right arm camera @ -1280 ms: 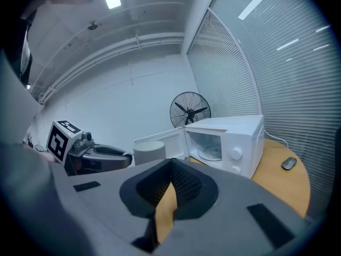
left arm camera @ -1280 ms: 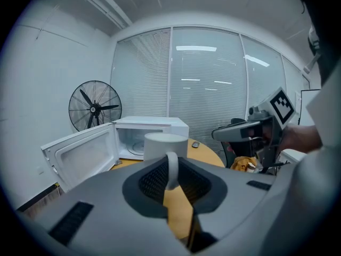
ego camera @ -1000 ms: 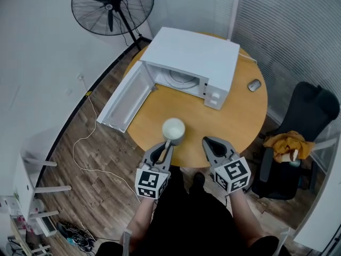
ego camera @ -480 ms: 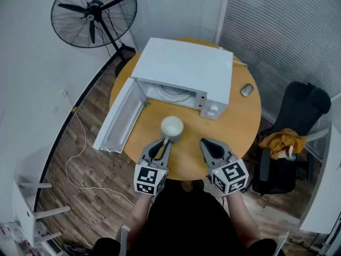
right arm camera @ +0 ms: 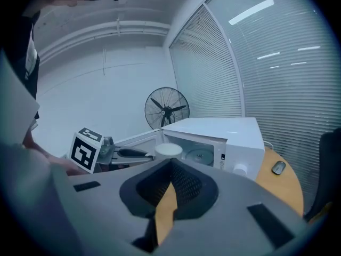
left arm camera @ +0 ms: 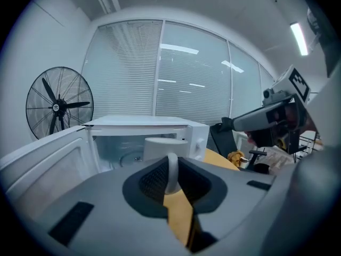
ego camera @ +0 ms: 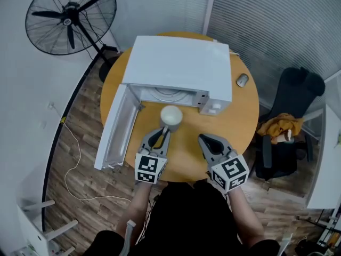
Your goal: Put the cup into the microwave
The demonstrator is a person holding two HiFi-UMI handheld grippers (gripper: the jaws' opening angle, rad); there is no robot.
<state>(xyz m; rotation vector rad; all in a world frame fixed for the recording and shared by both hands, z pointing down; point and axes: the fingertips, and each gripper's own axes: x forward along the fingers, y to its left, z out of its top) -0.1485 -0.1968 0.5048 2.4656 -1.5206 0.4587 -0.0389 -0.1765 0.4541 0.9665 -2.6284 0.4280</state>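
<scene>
A white cup [ego camera: 171, 116] hangs over the round wooden table [ego camera: 240, 116], just in front of the white microwave [ego camera: 181, 63]. The microwave's door [ego camera: 114, 129] is swung open to the left and its glass turntable [ego camera: 169, 94] shows inside. My left gripper [ego camera: 165, 131] is shut on the cup's handle [left arm camera: 172, 170]. In the left gripper view the cup [left arm camera: 165, 147] sits directly before the open microwave [left arm camera: 133, 143] cavity. My right gripper [ego camera: 202, 138] is shut with nothing in it, to the right of the cup. The right gripper view shows the cup [right arm camera: 169, 150] and the microwave [right arm camera: 218, 132].
A computer mouse [ego camera: 242, 80] lies on the table right of the microwave. A standing fan [ego camera: 69, 15] is at the back left. A black chair [ego camera: 290, 116] with an orange cloth [ego camera: 279, 127] stands to the right. A white cable [ego camera: 74, 159] lies on the wooden floor.
The left gripper has carried the cup forward, from near the table's front edge to just before the microwave's opening. The right gripper has moved forward alongside it, still shut.
</scene>
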